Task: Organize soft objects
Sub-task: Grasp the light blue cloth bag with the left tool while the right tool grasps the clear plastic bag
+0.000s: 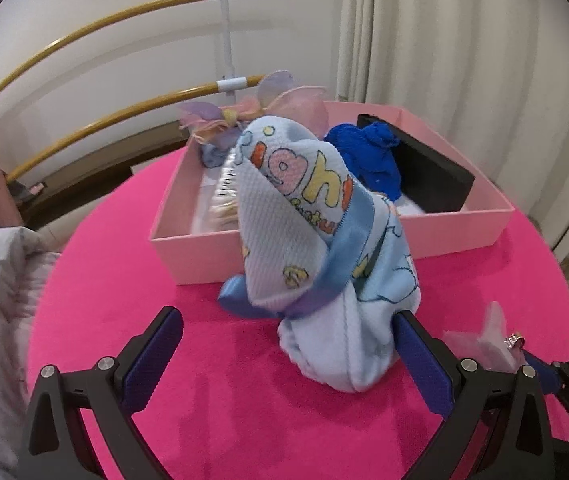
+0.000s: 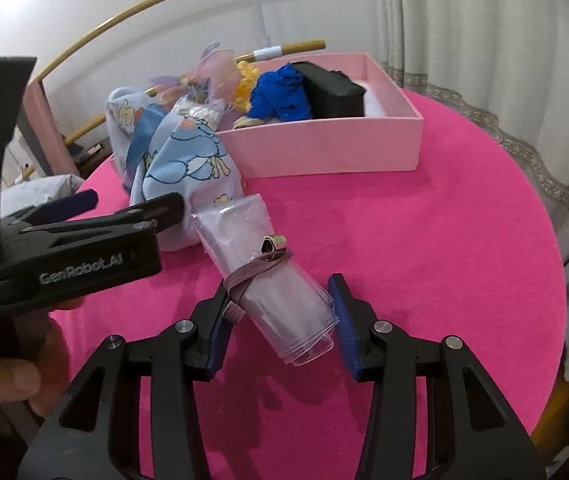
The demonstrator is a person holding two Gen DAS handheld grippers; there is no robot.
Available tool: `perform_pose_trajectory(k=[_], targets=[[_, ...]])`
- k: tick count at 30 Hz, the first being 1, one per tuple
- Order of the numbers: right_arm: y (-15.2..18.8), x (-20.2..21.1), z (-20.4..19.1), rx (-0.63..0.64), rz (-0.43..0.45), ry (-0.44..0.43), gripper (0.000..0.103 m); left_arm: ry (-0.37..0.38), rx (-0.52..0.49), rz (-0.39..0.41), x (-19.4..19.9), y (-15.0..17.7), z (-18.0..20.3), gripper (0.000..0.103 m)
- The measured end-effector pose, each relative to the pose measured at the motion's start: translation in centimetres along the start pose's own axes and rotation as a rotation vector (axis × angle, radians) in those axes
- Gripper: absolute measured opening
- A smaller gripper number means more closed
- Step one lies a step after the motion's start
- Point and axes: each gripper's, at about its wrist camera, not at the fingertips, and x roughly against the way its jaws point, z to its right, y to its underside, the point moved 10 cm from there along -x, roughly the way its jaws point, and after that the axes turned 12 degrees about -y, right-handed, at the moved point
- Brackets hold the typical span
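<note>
1. Spreading wide, your left gripper has both blue-padded fingers apart, holding nothing; the right-hand pad sits just beside the base of the rolled baby blanket.
2. You have that blanket, pale blue with cartoon print and tied with a blue satin ribbon, standing on the pink tablecloth, leaning toward the pink box just behind it.
3. Your right gripper is also parted, its fingers either side of a clear plastic pouch lying on the cloth; whether the pads touch it, you cannot tell from this view.
4. You can see an elastic band with a small metal charm wrapped round the pouch.
5. Inside the box you already have a blue cloth, a black box, a yellow item and a pastel organza bow.
</note>
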Motion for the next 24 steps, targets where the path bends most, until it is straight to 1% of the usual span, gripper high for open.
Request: perform_pose_trajectory(k=[1,2,3,5,6,7,8,9,10,11,13,14,15,16,17,18,21,24], targets=[[-0.1,0.1,0.2,-0.006,0.004,0.003,0.042,0.013,-0.001,-0.002,-0.1,0.0,0.2,0.101],[-0.1,0.2,0.5,-0.013,0.008,0.008,0.042,0.034,-0.004,-0.004,-0.1,0.1,0.4,0.091],[-0.2,0.3,0.7,-0.017,0.009,0.009,0.042,0.054,-0.006,-0.009,-0.2,0.2,0.6,0.077],[-0.2,0.2,0.9,-0.021,0.009,0.010,0.042,0.094,-0.007,-0.023,-0.1,0.3,0.8,0.066],[-0.1,0.2,1.0,-0.024,0.009,0.011,0.042,0.094,-0.013,-0.021,-0.1,0.2,0.9,0.066],[0.0,0.4,1.0,-0.027,0.010,0.012,0.042,0.086,-0.019,-0.018,0.0,0.1,0.7,0.068],[0.0,0.4,1.1,-0.030,0.012,0.012,0.042,0.078,-0.024,-0.017,0.0,0.0,0.7,0.074],[0.0,0.4,1.1,-0.031,0.013,0.013,0.042,0.064,-0.029,-0.019,-0.1,0.0,0.6,0.091],[0.1,0.5,1.1,-0.031,0.013,0.015,0.042,0.042,-0.025,-0.018,-0.3,-0.2,0.4,0.100],[0.1,0.6,1.2,-0.032,0.014,0.018,0.042,0.032,-0.017,-0.008,-0.4,-0.4,0.3,0.103],[0.0,0.7,1.3,-0.034,0.016,0.023,0.042,0.047,-0.011,-0.005,-0.5,-0.7,0.8,0.102],[0.0,0.7,1.4,-0.035,0.017,0.025,0.042,0.066,-0.009,-0.008,-0.6,-0.7,1.0,0.095],[0.0,0.7,1.5,-0.037,0.016,0.026,0.042,0.091,-0.006,-0.017,-0.7,-0.6,1.4,0.080],[0.0,0.8,1.5,-0.038,0.017,0.027,0.042,0.119,-0.003,-0.032,-0.7,-0.4,1.8,0.072],[-0.1,0.8,1.6,-0.039,0.018,0.028,0.042,0.142,-0.001,-0.042,-0.7,-0.3,1.9,0.056],[-0.1,0.8,1.6,-0.039,0.019,0.028,0.042,0.147,-0.003,-0.044,-0.6,-0.2,2.0,0.053],[0.0,1.0,1.6,-0.040,0.020,0.030,0.042,0.150,-0.004,-0.040,-0.3,-0.3,1.7,0.047],[0.0,1.3,1.5,-0.041,0.024,0.032,0.042,0.146,0.006,-0.036,0.0,-0.2,0.8,0.044]])
